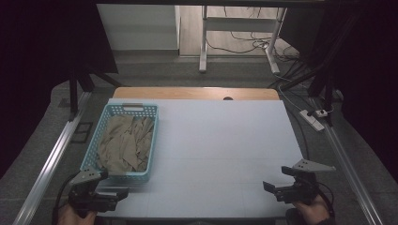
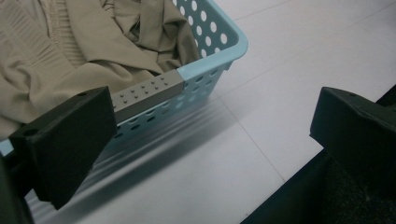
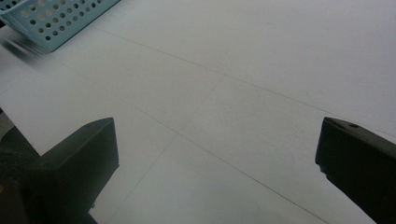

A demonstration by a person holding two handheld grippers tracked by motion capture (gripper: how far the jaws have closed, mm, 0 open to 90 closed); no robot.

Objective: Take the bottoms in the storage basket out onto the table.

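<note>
- High view: the light blue basket (image 1: pixel 123 142) sits at the table's (image 1: pixel 220 150) left, full of beige cloth (image 1: pixel 124 143). The left gripper (image 1: pixel 114 194) is just near of it, the right gripper (image 1: pixel 271 189) near right.
- Left gripper view: jaws spread wide, empty, at the basket's near corner; its grey handle strip (image 2: pixel 147 94) bears no readable writing.
- Right gripper view: jaws released over bare table.

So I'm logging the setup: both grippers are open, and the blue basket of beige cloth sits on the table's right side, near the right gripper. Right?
Not quite: the basket of beige cloth sits on the table's left side, near the left gripper, as the high view shows. The left gripper and the right gripper are both open.
</note>
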